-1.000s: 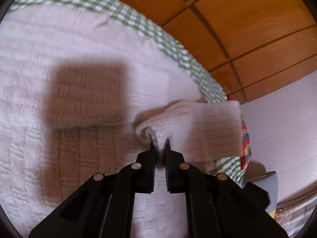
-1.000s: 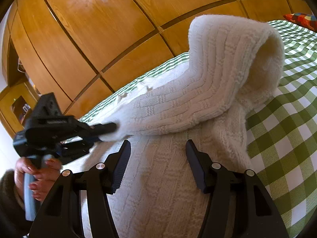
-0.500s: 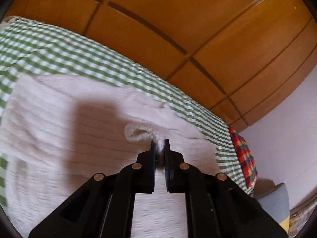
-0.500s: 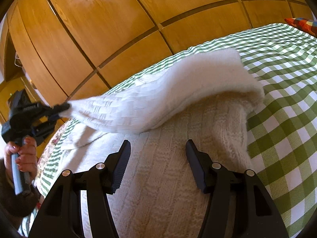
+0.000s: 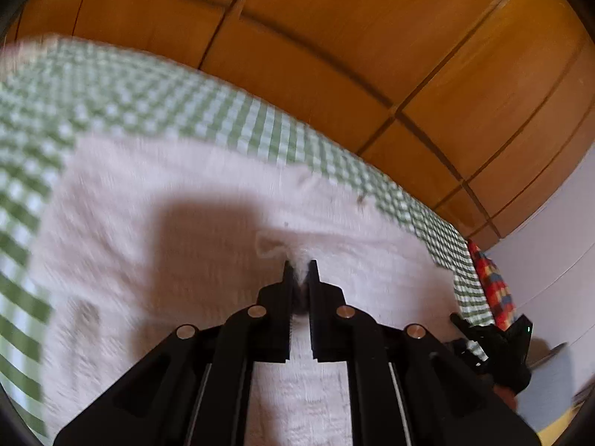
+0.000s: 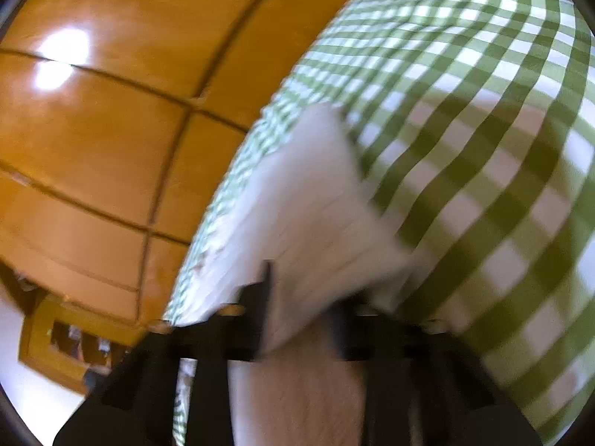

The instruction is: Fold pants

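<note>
Presently listed: white knit pants (image 5: 208, 223) spread on green-checked bedspread (image 5: 122, 93) beside wood panelling (image 5: 334, 37); left gripper (image 5: 299, 265) pinching a pants fold, right gripper (image 6: 297, 290) blurred, jaws together, grip unclear.

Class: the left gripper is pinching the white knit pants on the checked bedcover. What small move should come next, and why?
Probably open the left gripper and let go: the knit pants already lie spread flat on the green checked bedcover, and only a small tuft remains pinched between its shut jaws.

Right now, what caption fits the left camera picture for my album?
Left gripper pinching a white knitted pants edge over a green checked bedcover, wood panels behind.
</note>
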